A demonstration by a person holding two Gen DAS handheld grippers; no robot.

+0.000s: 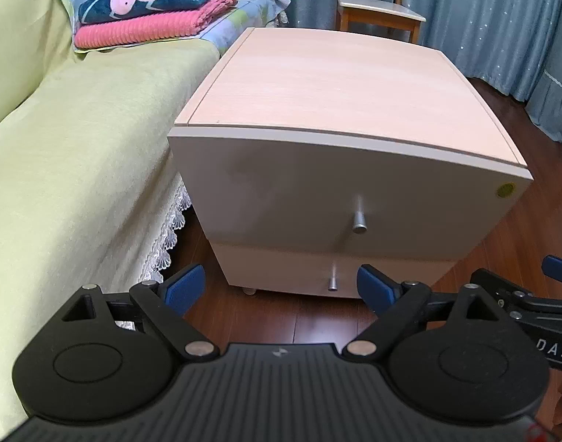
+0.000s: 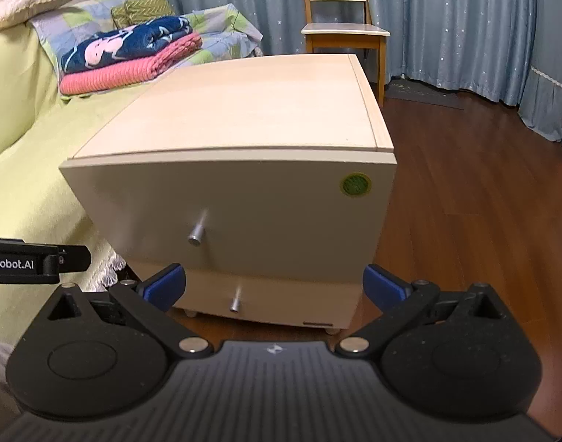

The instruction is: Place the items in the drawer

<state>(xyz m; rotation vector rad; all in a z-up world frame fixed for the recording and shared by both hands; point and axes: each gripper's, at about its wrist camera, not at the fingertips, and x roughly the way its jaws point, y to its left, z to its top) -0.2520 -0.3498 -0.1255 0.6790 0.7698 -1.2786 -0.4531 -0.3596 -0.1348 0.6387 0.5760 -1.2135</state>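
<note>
While spread wide, both fingers (image 1: pixel 187 287) (image 2: pixel 165 287) hold nothing — untouching.

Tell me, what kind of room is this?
Most likely a bedroom in a home. A bed with folded blankets stands beside a two-drawer nightstand, with curtains and a wooden chair behind.

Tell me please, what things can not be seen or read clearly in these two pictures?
- Inside of both drawers: hidden in both views, the upper drawer and lower drawer are closed.
- Items to place: none visible; left tool and right tool are open and empty.
- Green sticker: print too small to read.
- Lettering on the neighbouring tool: cut off by the frame edge in both views.
- Chair: top cut off.
</note>
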